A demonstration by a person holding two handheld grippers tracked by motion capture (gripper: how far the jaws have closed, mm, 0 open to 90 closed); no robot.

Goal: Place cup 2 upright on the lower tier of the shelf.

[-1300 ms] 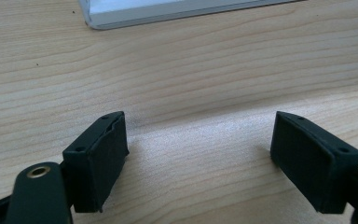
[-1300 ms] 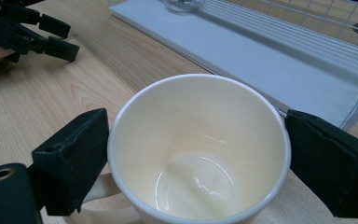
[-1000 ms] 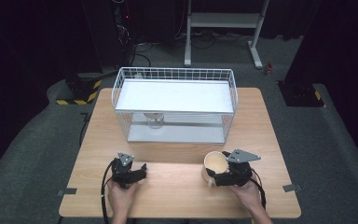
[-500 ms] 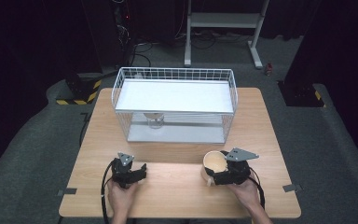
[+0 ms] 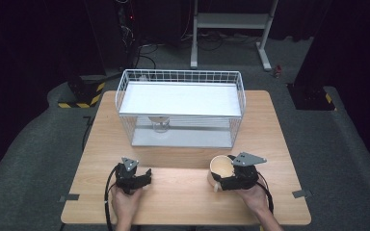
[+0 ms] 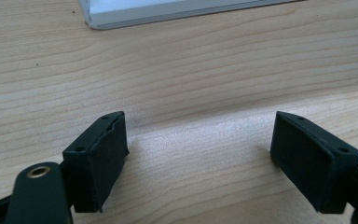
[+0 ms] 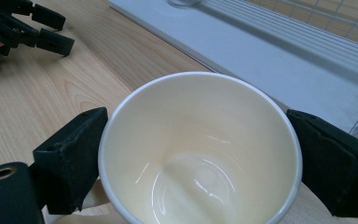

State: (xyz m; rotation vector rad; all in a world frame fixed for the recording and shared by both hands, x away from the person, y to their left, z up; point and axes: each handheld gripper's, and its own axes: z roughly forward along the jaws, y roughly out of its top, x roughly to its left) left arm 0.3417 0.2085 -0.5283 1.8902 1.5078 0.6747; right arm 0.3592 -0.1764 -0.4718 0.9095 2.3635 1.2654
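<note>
**Bystanding items: table area and surroundings**

A white wire basket (image 5: 180, 77) stands on the far half of the wooden table (image 5: 270, 125), with a white shelf board (image 5: 180, 98) across it. Beneath the board, a small clear glass item (image 5: 160, 125) sits on the basket's pale base; its kind cannot be told. Behind the table, a white metal stand (image 5: 231, 21) rests on grey floor (image 5: 38, 154). A yellow-and-black striped block (image 5: 79, 98) lies at the table's far left corner.
</note>
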